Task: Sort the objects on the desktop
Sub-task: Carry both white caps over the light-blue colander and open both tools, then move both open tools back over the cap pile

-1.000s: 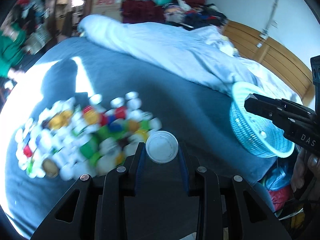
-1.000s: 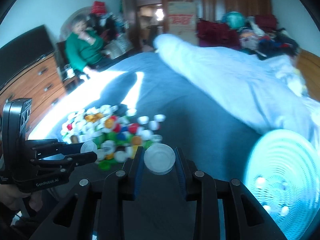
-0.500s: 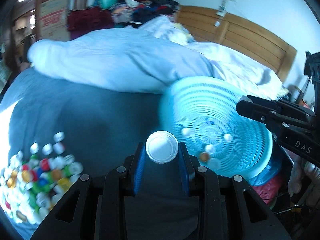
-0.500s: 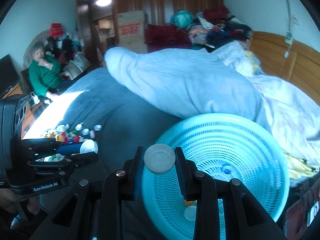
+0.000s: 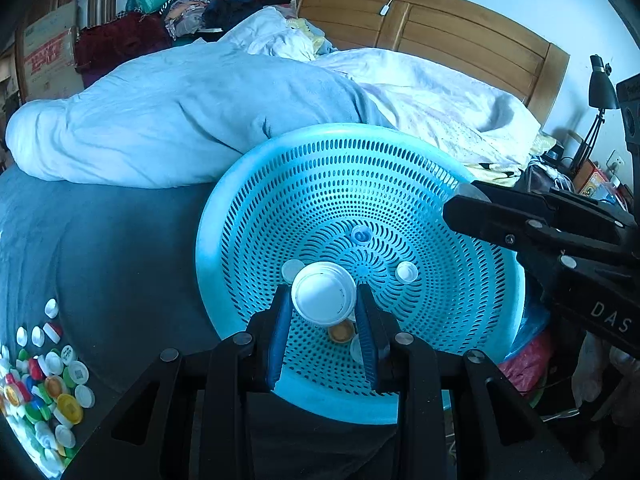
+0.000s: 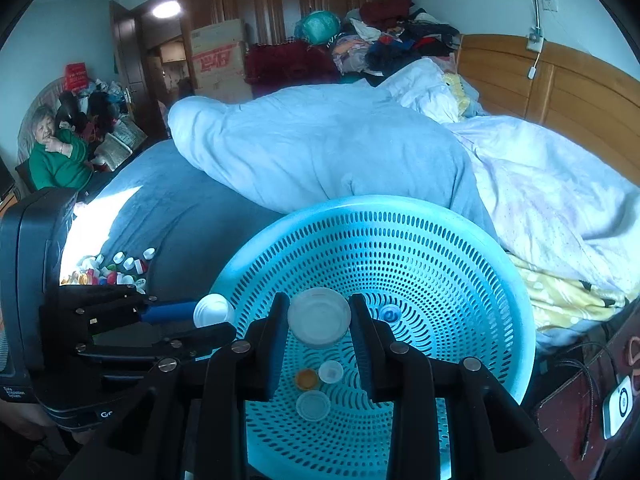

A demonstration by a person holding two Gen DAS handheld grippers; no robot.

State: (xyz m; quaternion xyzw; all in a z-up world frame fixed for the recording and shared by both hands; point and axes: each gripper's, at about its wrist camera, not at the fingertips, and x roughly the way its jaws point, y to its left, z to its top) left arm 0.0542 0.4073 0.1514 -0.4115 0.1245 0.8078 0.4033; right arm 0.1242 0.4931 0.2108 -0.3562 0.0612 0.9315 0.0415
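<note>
Bedding filled the far side, its edge pressed against the turquoise basket, whose near rim the gripper bodies cut off. Open blue blanket separated basket from cap pile (partly out of frame). Left gripper clamped a white cap above the basket; right gripper pinched a translucent lid there too.

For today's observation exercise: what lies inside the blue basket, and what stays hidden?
Inside the blue basket lie loose caps: a blue-marked cap, a white cap, an orange cap and a clear lid. The two tools and their held lids cover parts of its floor.
</note>
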